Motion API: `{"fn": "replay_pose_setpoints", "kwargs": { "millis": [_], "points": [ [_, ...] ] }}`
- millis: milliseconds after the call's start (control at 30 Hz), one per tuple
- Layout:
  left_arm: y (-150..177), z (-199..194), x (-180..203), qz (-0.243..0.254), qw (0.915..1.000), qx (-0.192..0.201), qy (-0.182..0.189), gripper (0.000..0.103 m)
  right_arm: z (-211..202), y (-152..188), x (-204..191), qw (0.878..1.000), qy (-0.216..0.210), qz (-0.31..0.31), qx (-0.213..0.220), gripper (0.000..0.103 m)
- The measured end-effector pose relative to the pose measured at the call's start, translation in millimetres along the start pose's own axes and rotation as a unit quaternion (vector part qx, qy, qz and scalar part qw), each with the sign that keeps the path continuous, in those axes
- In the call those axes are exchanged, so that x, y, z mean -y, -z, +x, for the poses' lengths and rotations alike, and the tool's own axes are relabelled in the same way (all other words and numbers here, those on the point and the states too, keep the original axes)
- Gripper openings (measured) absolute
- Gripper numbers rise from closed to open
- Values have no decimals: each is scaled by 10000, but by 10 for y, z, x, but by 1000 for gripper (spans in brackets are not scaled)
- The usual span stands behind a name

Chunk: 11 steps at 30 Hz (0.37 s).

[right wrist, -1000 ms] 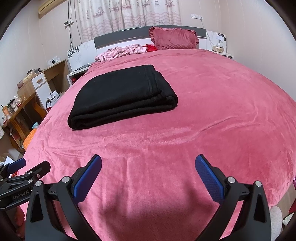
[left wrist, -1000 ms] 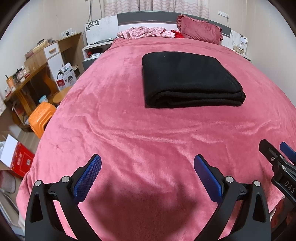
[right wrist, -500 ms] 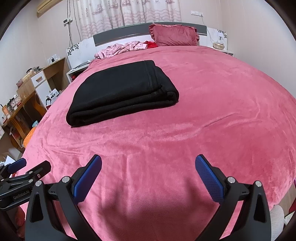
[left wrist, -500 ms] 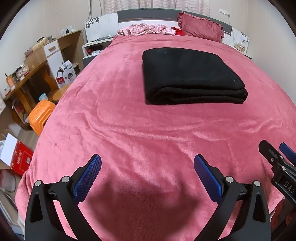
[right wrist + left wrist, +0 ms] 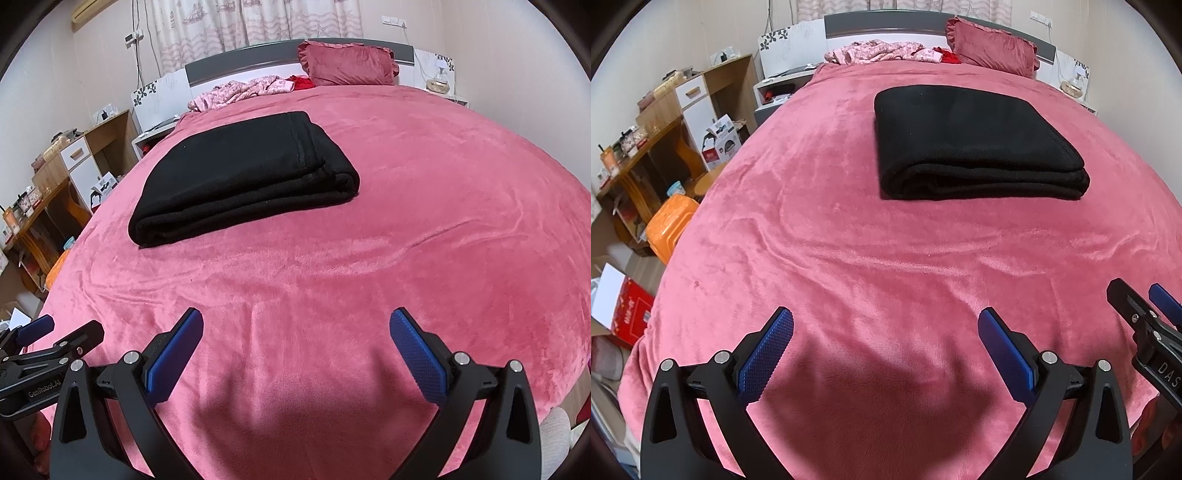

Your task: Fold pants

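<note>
The black pants point(image 5: 971, 144) lie folded into a thick rectangle on the pink bed cover, also seen as black pants point(image 5: 243, 177) in the right wrist view. My left gripper point(image 5: 884, 328) hovers open over the near end of the bed, well short of the pants, nothing between its blue pads. My right gripper point(image 5: 295, 328) is likewise open and empty, beside the left one. Each gripper's tip shows at the edge of the other's view: right gripper point(image 5: 1141, 310), left gripper point(image 5: 55, 336).
The pink bed cover point(image 5: 849, 229) spreads wide around the pants. A pink garment point(image 5: 882, 51) and a dark red pillow point(image 5: 991, 46) lie at the headboard. Left of the bed stand a wooden desk point(image 5: 650, 147), an orange stool point(image 5: 670, 225) and a red box point(image 5: 626, 314).
Both views have tilted slightly: the pants sit a little higher in each frame. The grippers stay open and the pants have not moved.
</note>
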State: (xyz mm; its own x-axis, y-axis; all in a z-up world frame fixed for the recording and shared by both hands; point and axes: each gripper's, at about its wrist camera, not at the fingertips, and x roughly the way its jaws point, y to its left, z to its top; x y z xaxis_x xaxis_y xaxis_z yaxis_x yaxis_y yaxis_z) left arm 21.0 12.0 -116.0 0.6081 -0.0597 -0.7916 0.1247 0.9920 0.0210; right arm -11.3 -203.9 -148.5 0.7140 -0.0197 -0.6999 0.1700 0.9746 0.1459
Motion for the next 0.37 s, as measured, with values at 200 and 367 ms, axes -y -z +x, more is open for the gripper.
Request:
{"fn": "replay_pose_setpoints", "kwargs": {
  "millis": [200, 367],
  "points": [
    [-4, 85, 14, 9, 9998, -189, 1, 99, 48, 7, 15, 10000, 2, 21, -68, 101],
    [8, 181, 30, 13, 9994, -356, -1, 99, 103, 13, 33, 9999, 42, 18, -115, 101]
  ]
}}
